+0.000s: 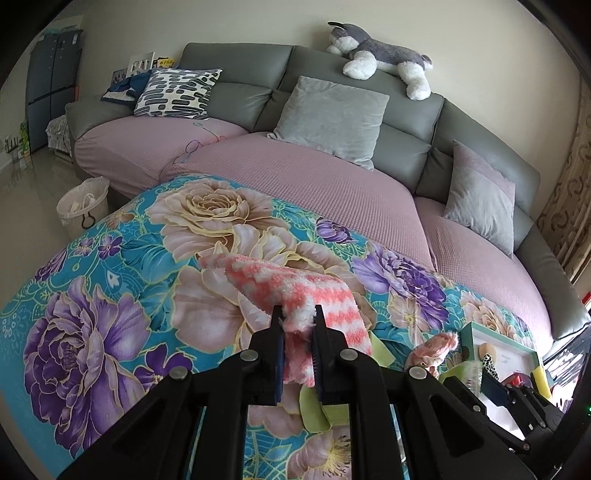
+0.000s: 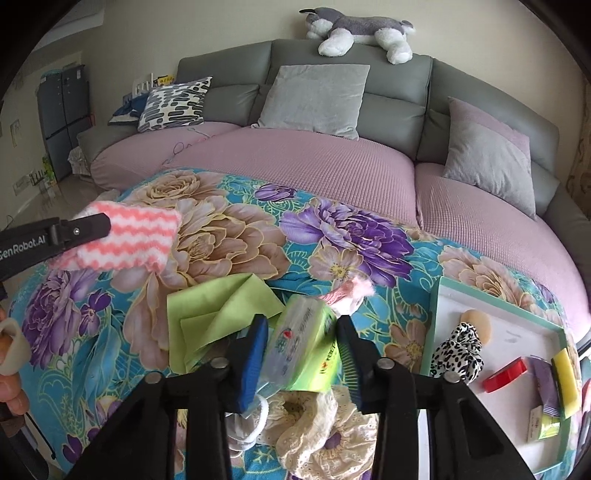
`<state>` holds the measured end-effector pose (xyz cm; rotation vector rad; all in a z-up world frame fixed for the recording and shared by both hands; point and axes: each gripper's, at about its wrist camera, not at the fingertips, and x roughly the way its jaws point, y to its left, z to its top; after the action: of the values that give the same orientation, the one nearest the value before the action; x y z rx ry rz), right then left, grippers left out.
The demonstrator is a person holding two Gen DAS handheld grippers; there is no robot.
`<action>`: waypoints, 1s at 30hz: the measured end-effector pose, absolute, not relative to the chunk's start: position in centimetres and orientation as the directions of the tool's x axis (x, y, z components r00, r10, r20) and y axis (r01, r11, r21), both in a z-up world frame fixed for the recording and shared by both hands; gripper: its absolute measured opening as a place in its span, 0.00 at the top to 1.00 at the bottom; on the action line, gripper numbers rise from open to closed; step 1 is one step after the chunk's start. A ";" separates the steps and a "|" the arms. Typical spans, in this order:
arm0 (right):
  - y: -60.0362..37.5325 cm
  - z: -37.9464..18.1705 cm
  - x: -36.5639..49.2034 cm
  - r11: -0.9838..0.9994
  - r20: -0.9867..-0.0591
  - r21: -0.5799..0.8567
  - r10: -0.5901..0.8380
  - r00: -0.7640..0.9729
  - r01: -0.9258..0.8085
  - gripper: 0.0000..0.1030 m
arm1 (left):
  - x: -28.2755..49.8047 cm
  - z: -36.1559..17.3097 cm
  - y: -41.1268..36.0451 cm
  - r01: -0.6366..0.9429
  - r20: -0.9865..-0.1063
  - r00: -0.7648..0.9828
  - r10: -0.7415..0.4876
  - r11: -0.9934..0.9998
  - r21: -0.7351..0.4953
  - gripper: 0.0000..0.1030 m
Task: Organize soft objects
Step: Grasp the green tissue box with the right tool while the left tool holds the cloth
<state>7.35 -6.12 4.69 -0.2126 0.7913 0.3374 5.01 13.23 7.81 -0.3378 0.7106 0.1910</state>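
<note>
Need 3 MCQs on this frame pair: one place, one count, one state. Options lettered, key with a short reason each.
1. Where does the plush dog lie?
A. on top of the sofa back
B. on the floor
C. inside the tray

2. How many cushions lean against the sofa backrest?
A. one
B. three
C. five

3. What is the left gripper doing?
A. standing open over the green cloth
B. shut on the pink-and-white striped cloth
C. holding the tissue pack

Key:
1 A: the dog sprawls along the top edge of the grey backrest.
2 B: a patterned cushion, a grey cushion and a grey-and-mauve cushion show.
3 B: its fingers pinch the striped cloth, lifted off the floral blanket; the tissue pack sits between the right gripper's fingers.
</note>
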 end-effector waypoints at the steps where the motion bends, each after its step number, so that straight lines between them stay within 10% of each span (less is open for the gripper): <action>1: -6.2 4.5 7.4 0.926 -0.730 -0.061 0.214 0.649 -0.373 0.65 | 5.0 7.8 13.1 -0.282 -0.666 0.743 0.057 0.930 -0.236 0.88; 17: -7.8 3.3 8.1 0.932 -0.769 0.038 0.258 0.585 -0.361 0.71 | 5.3 7.4 12.5 -0.274 -0.680 0.731 0.050 0.935 -0.226 0.87; 21: -8.3 2.9 8.3 0.934 -0.774 0.093 0.286 0.565 -0.345 0.38 | 5.5 6.9 12.6 -0.278 -0.690 0.722 0.046 0.933 -0.228 0.87; 30: -7.5 1.6 8.7 0.932 -0.802 0.124 0.296 0.519 -0.340 0.29 | 5.5 6.5 12.9 -0.282 -0.699 0.714 0.038 0.929 -0.238 0.87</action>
<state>8.71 -7.53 1.55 -0.0502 0.9515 0.3817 5.52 12.92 6.48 -0.3421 0.7576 0.1815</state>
